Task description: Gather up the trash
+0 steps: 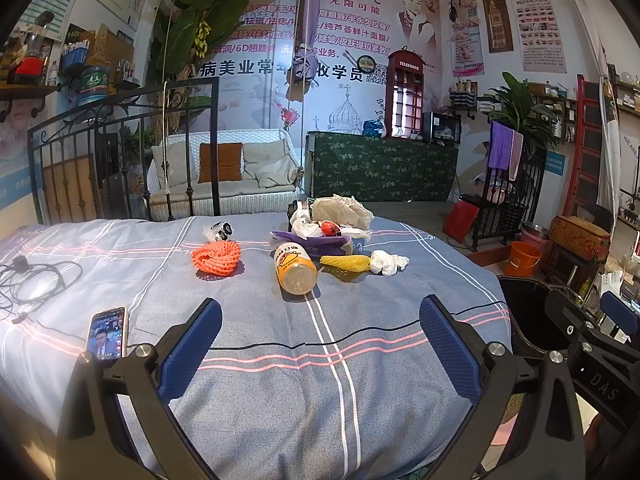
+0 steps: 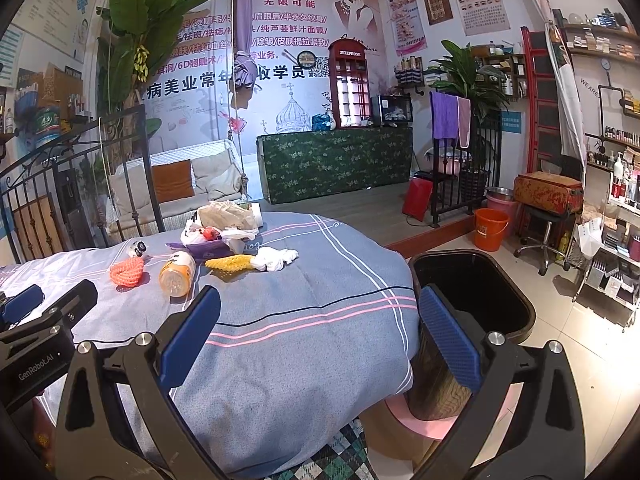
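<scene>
Two grippers up front, both with jaws spread wide and nothing between them: left gripper hangs over the near part of the bed, right gripper straddles the bed's right edge and the bin. Finger pads are blue, knurled texture, on black arms.

Bed cover is grey-blue woven cloth with pink and white stripes; a thin black cable runs across it. Phone lies flat at near left, screen lit. Tangle of black cords further left.

Bin is black, round-cornered, open top, standing on the floor just beside the bed's right edge.

Trash sits mid-bed, well apart from both grippers:
- Plastic bottle, orange-and-white label, lying on its side, long axis roughly near-far, clear base pointing toward the cameras.
- Orange foam net, mesh sleeve curled into a loose ring, left of the bottle.
- Yellow foam net, long axis left-right, right end touching a crumpled white tissue.
- Purple tray behind the bottle, heaped with white wrappers and something red.
- Crumpled beige bag at the far side of the heap.
- Small black-and-white wrapper behind the orange net.
</scene>
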Motion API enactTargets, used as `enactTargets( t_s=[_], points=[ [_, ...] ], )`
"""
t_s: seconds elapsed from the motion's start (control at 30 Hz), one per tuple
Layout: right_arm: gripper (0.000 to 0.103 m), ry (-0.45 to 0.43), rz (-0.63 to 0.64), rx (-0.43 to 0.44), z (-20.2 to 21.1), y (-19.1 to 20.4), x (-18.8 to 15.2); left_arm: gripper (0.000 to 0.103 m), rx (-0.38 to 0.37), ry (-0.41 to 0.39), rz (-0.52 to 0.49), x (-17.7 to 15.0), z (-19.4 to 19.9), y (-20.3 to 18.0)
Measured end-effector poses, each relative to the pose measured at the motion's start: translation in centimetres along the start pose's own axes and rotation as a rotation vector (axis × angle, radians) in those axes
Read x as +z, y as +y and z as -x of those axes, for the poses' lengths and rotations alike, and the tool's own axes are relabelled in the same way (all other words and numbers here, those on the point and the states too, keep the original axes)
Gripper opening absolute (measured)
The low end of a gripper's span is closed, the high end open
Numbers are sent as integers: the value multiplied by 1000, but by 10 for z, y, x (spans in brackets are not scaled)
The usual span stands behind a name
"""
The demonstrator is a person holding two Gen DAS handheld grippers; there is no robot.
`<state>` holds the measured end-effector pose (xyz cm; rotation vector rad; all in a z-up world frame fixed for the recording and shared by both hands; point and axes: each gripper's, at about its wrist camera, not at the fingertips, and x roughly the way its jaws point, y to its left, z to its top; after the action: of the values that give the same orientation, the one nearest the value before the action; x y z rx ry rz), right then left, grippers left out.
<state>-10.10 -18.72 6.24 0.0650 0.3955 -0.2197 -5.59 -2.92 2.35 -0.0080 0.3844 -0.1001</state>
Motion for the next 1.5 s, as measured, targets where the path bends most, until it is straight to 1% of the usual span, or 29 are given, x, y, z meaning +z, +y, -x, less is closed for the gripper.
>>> enactTargets(
  t_s=[0.63,0.77,0.8,0.87,0.93,0.97,1.0,1.13,1.27,1.37,1.43,1.5],
  points=[
    [98,7,-4,3,0,1,-2,98,1,5,1,-1,0,-1],
    [98,25,0,9,-5,2,-2,98,-3,25,-3,-6,-5,-2],
    [98,34,3,16,-8,1,-2,98,-13,44,-4,-8,-8,-2],
    [98,81,24,39,-22,5,-4,98,-29,97,10,-10,-20,4],
    [98,124,52,37,-36,10,-5,98,-44,154,28,-14,-33,10],
    [98,132,62,39,-42,13,-6,98,-49,182,36,-17,-39,13],
    [98,136,70,44,-46,15,-7,98,-49,205,40,-20,-45,17],
    [98,198,104,89,-75,26,-7,98,-42,297,41,-28,-69,31],
    [98,288,140,138,-109,36,-9,98,-25,372,26,-34,-90,43],
    [98,354,152,165,-132,41,-10,98,-34,437,45,-33,-109,55],
    [98,384,173,173,-147,45,-9,98,-57,476,67,-27,-123,62],
    [98,384,188,166,-154,45,-9,97,-30,483,82,-18,-135,69]
  ],
)
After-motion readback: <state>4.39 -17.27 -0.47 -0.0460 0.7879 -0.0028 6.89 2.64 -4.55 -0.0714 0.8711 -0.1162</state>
